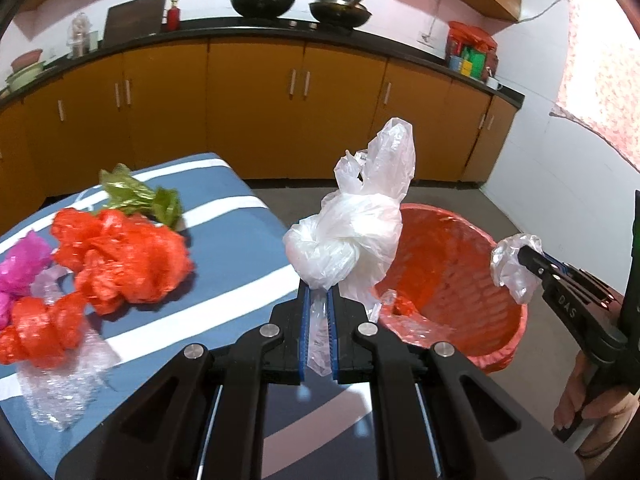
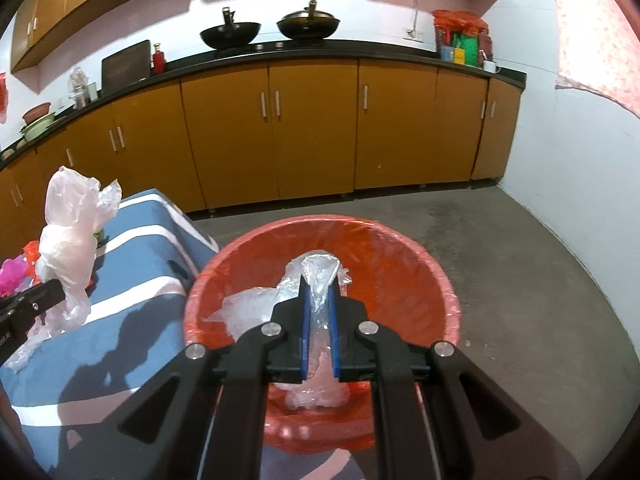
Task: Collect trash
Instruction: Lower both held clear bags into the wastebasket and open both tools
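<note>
My left gripper [image 1: 319, 294] is shut on a knotted white plastic bag [image 1: 352, 236], held above the table's right edge beside the red-lined trash basket [image 1: 460, 280]. That bag also shows in the right wrist view [image 2: 68, 240]. My right gripper [image 2: 319, 284] is shut on a clear plastic bag [image 2: 318, 276], held over the basket's [image 2: 400, 248] opening; it shows in the left wrist view [image 1: 520, 256] with the clear bag [image 1: 508, 268]. More clear plastic [image 2: 248, 308] lies inside the basket.
On the blue-and-white striped table [image 1: 240, 248] lie red bags [image 1: 120, 264], a second red bag [image 1: 40, 332], a pink bag [image 1: 20, 264], a green bag [image 1: 136, 196] and bubble wrap [image 1: 60, 388]. Orange kitchen cabinets [image 2: 312, 128] stand behind. Grey floor [image 2: 520, 280] lies right of the basket.
</note>
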Demonstrator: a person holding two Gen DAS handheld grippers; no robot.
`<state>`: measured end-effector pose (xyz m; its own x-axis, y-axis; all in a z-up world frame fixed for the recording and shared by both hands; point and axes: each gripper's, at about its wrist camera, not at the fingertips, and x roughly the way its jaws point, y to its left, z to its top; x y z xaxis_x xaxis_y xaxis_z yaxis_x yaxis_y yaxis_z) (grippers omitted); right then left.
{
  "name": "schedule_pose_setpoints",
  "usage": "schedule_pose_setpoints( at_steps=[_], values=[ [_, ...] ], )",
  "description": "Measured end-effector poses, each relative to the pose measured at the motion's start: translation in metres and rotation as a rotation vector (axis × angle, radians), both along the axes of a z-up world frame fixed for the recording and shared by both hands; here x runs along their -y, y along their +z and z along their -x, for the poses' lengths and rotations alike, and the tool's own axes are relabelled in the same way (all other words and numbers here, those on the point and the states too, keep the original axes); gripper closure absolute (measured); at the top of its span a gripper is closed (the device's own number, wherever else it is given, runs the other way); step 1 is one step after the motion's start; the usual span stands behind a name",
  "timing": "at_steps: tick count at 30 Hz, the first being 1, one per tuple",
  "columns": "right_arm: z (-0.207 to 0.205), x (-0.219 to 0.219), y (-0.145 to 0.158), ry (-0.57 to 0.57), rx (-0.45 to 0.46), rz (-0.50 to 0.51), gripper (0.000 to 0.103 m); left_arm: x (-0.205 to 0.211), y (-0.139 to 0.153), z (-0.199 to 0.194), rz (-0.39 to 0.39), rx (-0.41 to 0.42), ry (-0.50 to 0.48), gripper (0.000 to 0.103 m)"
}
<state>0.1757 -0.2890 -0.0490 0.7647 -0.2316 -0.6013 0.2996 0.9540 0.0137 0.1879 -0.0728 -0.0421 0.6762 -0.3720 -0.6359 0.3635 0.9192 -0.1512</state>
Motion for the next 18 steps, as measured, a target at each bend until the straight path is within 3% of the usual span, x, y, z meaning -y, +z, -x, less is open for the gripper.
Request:
schedule_pose_setpoints(
  at_steps=[18],
  values=[
    [-0.008, 0.048, -0.017, -0.098, -0.003, 0.008, 0.094, 0.086, -0.028, -0.028, -0.032, -0.074, -0.146, 0.095]
  ],
)
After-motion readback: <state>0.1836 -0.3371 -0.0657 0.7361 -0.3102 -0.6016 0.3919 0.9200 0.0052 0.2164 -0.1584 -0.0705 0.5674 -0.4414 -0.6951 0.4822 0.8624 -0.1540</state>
